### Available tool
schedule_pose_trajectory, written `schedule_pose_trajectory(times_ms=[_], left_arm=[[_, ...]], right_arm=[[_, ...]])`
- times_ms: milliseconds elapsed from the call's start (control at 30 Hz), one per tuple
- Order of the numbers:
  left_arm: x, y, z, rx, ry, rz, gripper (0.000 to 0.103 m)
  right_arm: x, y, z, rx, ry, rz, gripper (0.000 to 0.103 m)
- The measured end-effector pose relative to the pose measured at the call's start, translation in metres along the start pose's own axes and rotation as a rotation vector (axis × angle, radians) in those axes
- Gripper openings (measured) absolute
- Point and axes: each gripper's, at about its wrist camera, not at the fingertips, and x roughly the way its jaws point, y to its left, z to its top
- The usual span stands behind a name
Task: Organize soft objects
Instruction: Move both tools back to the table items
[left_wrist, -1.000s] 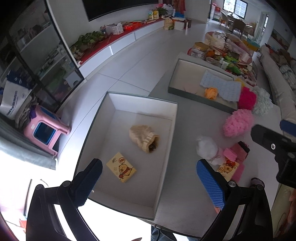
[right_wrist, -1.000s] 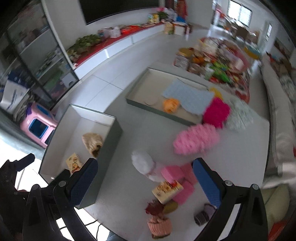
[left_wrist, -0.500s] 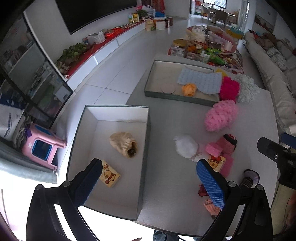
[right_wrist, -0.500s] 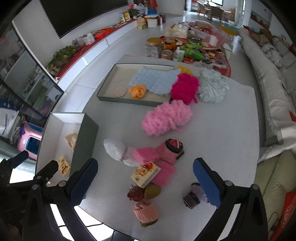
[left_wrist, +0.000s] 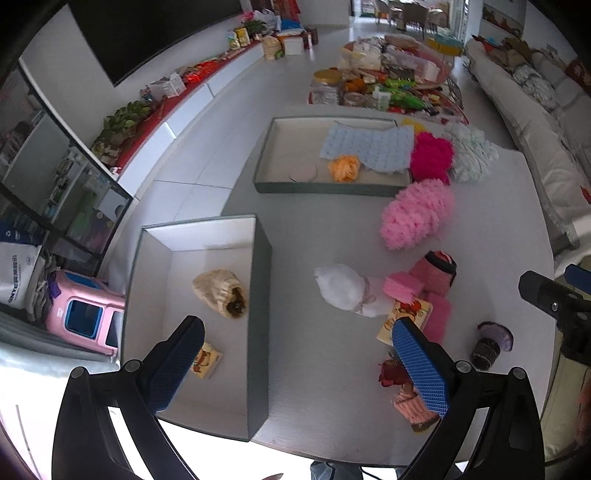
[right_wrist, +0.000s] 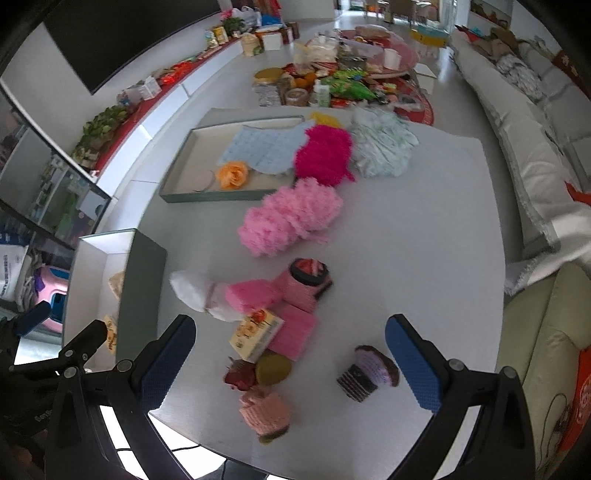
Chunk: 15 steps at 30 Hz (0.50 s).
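Note:
My left gripper (left_wrist: 297, 332) hovers open and holding nothing above the table's near edge, between the deep white box (left_wrist: 255, 236) and a heap of soft items. In the box lie a beige knitted pouch (left_wrist: 219, 291) and a yellow packet (left_wrist: 207, 360). My right gripper (right_wrist: 290, 328) is also open with nothing in it, high over the heap: a white pouch (right_wrist: 192, 286), pink sponges (right_wrist: 251, 295), a purple knitted cupcake (right_wrist: 365, 373) and a pink knitted cupcake (right_wrist: 264, 411). A pink fluffy ball (right_wrist: 291, 218) lies farther back.
A shallow tray (left_wrist: 325, 188) at the back holds a blue cloth (left_wrist: 369, 146) and an orange flower (left_wrist: 343, 168). Magenta (left_wrist: 430, 155) and pale fluffy bundles (left_wrist: 472, 155) sit beside it. A sofa (right_wrist: 524, 155) runs along the right, and a pink stool (left_wrist: 85, 317) stands on the floor at left.
Both views have pulled back and swung right, from over the deep box toward the heap of soft items. Both grippers stayed open and took hold of nothing.

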Motion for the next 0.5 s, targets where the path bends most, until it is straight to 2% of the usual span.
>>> schedule_pose_trajectory(times_ms=[133,400,500], left_arm=[[0.019,-0.012,-0.012,0.039,0.067,-0.032,0.102],[0.080,-0.044,-0.051,0.109,0.277,-0.107,0.102],[0.102,-0.048,-0.060,0.065,0.346,-0.159,0.102]], right_arm=[[0.015,-0.027,-0.019,0.059,0.051,-0.035,0.103],[0.053,-0.072,-0.074,0.172,0.208,-0.082,0.103],[0.064,-0.084,-0.094,0.216,0.264,-0.086,0.103]])
